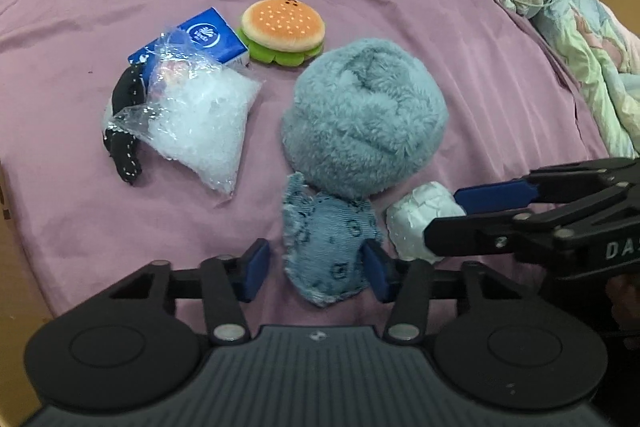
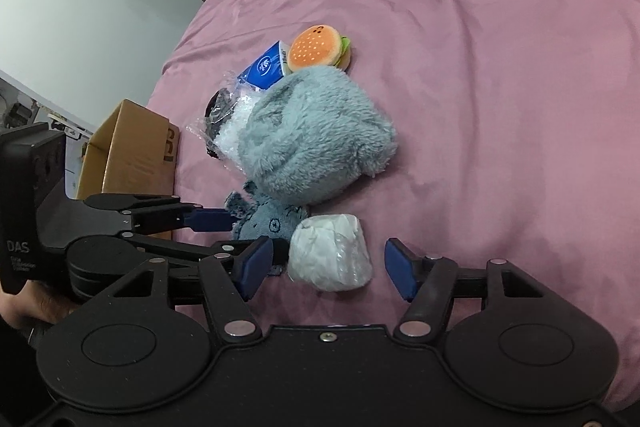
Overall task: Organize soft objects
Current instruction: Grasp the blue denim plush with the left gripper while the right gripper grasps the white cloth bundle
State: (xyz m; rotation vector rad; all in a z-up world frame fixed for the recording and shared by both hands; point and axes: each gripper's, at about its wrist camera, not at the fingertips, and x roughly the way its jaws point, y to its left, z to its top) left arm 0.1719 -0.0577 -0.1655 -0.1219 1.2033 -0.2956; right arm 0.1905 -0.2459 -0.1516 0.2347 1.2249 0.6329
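Lying on one bedspread point(image 1: 400, 7): seven soft objects, two grippers.

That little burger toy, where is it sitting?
The burger toy lies on the pink bedspread, far side of the pile, between the blue tissue pack and the fluffy grey-blue bundle.

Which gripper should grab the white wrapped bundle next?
Right. The right gripper already straddles the white wrapped bundle, though its pads do not yet touch it. The left gripper is set around the blue patterned cloth instead.
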